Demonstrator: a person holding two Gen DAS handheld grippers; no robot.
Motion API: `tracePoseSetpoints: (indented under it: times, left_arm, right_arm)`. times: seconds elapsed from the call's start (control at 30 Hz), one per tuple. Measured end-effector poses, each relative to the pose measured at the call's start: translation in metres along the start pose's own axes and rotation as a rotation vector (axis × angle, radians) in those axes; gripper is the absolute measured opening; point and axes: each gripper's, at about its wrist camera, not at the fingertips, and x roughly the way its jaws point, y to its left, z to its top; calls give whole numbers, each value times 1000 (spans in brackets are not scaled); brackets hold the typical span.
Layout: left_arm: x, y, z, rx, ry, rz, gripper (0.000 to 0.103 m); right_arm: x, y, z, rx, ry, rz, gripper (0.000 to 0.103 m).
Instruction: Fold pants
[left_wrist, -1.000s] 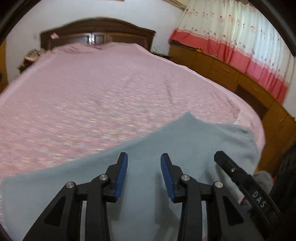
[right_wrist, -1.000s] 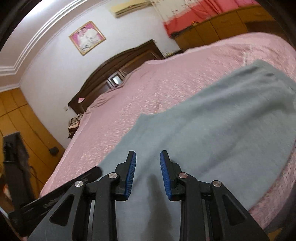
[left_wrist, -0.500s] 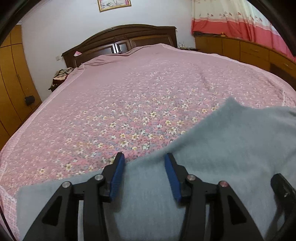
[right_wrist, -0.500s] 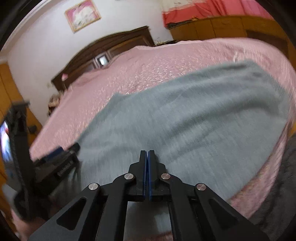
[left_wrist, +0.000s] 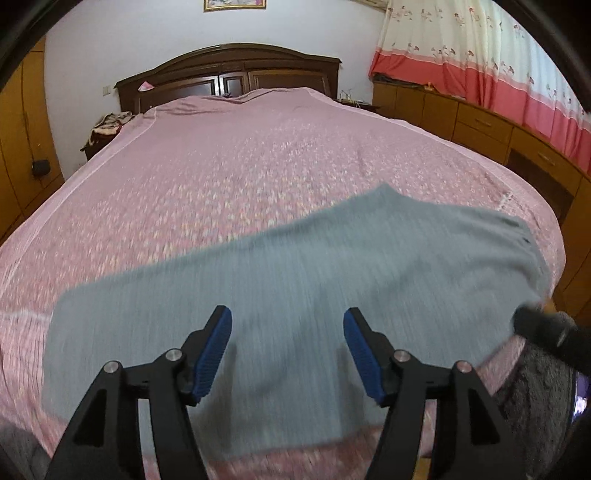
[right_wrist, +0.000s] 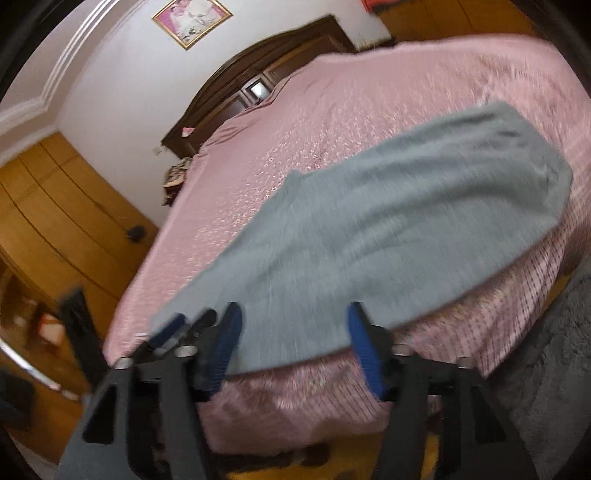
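Note:
Grey pants (left_wrist: 295, 288) lie flat, folded lengthwise, across the near end of a pink flowered bed (left_wrist: 258, 166). They also show in the right wrist view (right_wrist: 388, 229). My left gripper (left_wrist: 287, 350) is open and empty, held just above the pants' near edge. My right gripper (right_wrist: 293, 343) is open and empty, back from the bed's near edge, over the pants' lower edge. The left gripper's blue fingertips (right_wrist: 173, 325) show at the lower left of the right wrist view. A black part of the right gripper (left_wrist: 546, 328) shows at the right of the left wrist view.
A dark wooden headboard (left_wrist: 229, 77) stands at the far end of the bed. Wooden cabinets (left_wrist: 480, 125) under red and white curtains run along the right. A wooden wardrobe (right_wrist: 55, 229) stands at the left. A grey rug (right_wrist: 546, 369) lies by the bed.
The right gripper was shut half a second ago and is now open and pulled back from the bed. The left gripper has opened wider and backed off, so more of the pants show.

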Motion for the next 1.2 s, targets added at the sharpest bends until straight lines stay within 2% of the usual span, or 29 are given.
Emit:
tracePoseSetpoints:
  times: [0.07,0.13,0.2,0.27,0.3,0.37,0.47,0.53,0.63,0.7,0.9,1.0,1.03,1.13,1.17,1.2]
  left_arm:
    - [-3,-10,-8,21,3,-29,67]
    - [-3,-36,-16,112,0,-35,67]
    - [0,-63,-22,189,1,-30,67]
    - [4,-92,-27,260,8,-83,67]
    - [6,-110,-29,312,0,-105,67]
    - [6,-147,-32,430,-62,-95,67]
    - [12,-196,-41,603,-137,-88,67]
    - [18,-224,-52,729,-202,-45,67]
    - [23,-253,-72,892,-270,-18,67]
    - [27,-265,-81,957,-323,31,68]
    - [43,-293,-91,1068,-432,130,69]
    - [44,-300,-81,1042,-493,169,69]
    - [44,-302,-79,1026,-507,182,69]
    - [41,-307,-68,981,-525,185,69]
    - [38,-307,-65,974,-526,181,69]
    - [37,-307,-63,970,-528,177,69]
  right_arm:
    - [-20,-19,6,42,-7,31,75]
    - [-45,-45,15,82,-32,52,77]
    - [-77,-74,22,101,-114,-29,79]
    - [-100,-96,23,124,-176,-127,80]
    - [-111,-112,21,159,-196,-150,80]
    - [-128,-137,16,241,-226,-145,80]
    - [-140,-153,8,300,-259,-142,80]
    - [-141,-158,6,314,-261,-136,80]
    - [-142,-166,4,338,-253,-113,80]
    - [-141,-170,6,355,-258,-95,80]
    - [-155,-185,4,379,-295,-131,80]
    - [-157,-185,3,357,-301,-189,80]
    - [-156,-186,4,352,-294,-184,80]
    - [-148,-193,13,366,-270,-112,80]
    - [-143,-197,19,380,-258,-62,80]
    - [-134,-204,29,413,-233,26,80]
